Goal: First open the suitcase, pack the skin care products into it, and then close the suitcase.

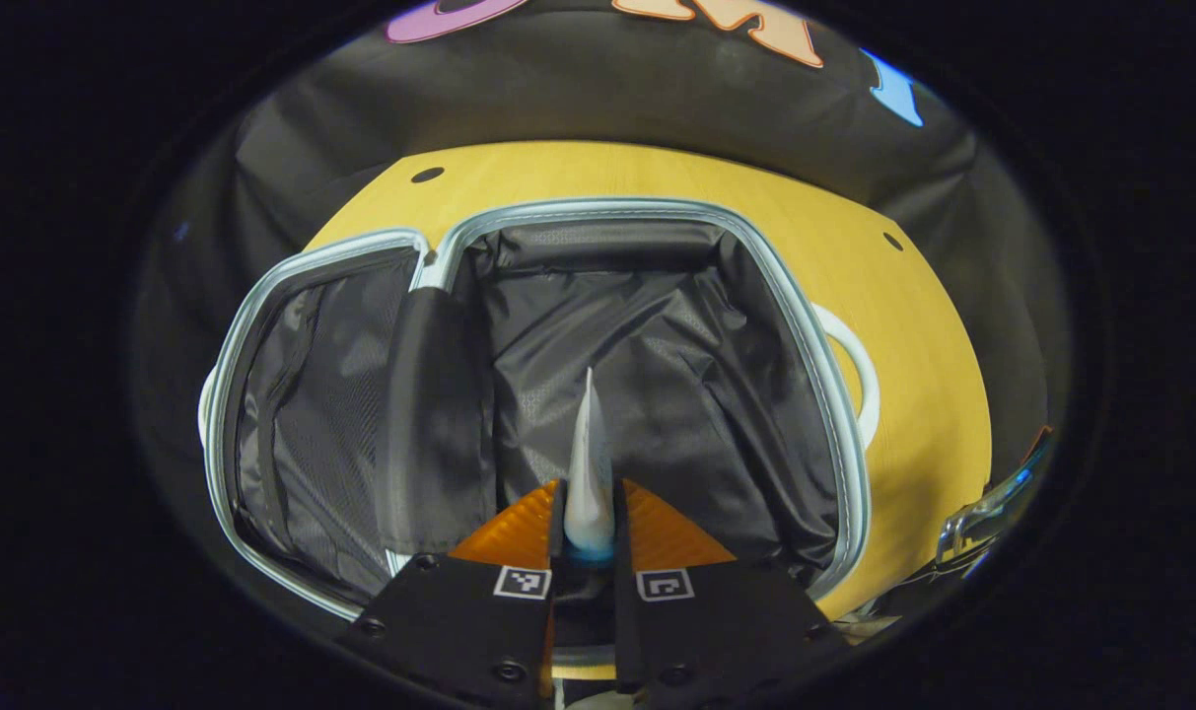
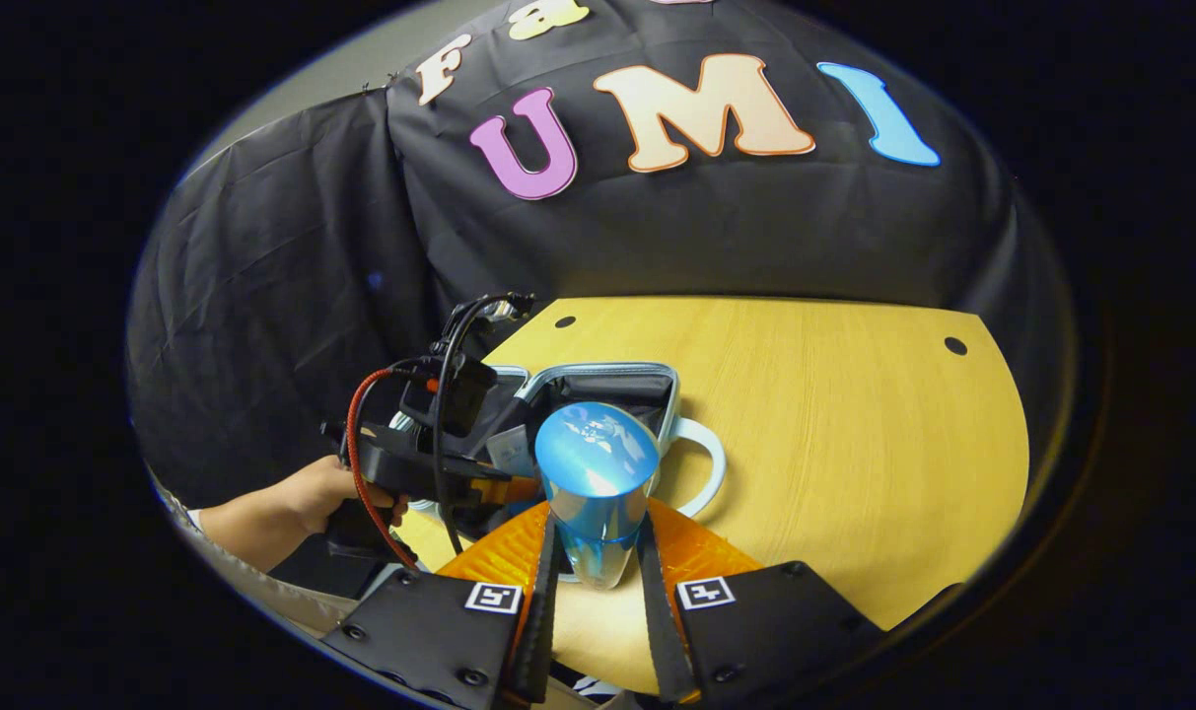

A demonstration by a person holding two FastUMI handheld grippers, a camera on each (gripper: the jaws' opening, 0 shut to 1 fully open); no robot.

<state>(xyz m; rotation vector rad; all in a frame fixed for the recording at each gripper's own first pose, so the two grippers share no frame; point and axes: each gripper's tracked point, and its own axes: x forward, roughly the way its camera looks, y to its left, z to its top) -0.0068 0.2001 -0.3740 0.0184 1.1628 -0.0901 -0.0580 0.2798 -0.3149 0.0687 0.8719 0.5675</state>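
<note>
The left gripper (image 1: 589,523) pinches a white tube (image 1: 589,463), long axis pointing forward over the open suitcase (image 1: 647,212) (dark lining); the right gripper (image 2: 598,552) pinches an upright blue bottle (image 2: 598,483).

The pale-rimmed suitcase with dark fabric lining (image 1: 657,325) lies open on the yellow wooden table (image 2: 834,424), its right compartment bare below the left gripper (image 1: 590,513); a grey fabric flap (image 1: 435,424) stands between the two compartments
</note>
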